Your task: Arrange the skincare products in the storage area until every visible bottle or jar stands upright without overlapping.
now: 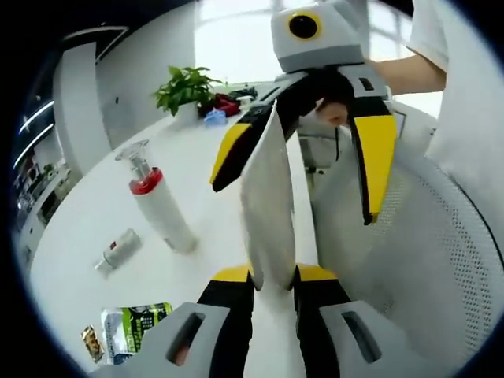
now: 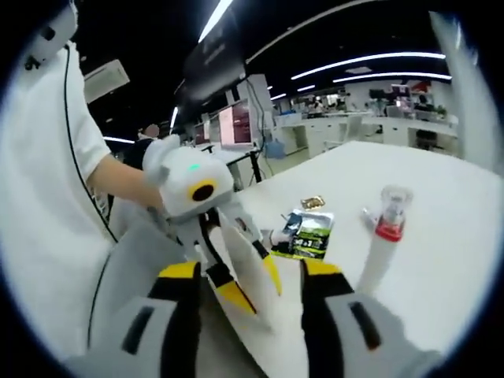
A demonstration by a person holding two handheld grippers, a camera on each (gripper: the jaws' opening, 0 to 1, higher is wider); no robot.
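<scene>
White bench [image 1: 87, 228] spreads through a bright open office. On it a tall white pump bottle [image 1: 157, 206] with a red collar stands upright, a small tube [image 1: 118, 250] lies flat at its 8 o'clock, and a green packet [image 1: 134, 327] sits nearer the edge. A potted plant [image 1: 185, 88] is far back. The left tongs [image 1: 273, 283] are closed on a flat white tube [image 1: 268, 201]. The right tongs [image 1: 303, 177] are spread wide around its upper end, not touching.
</scene>
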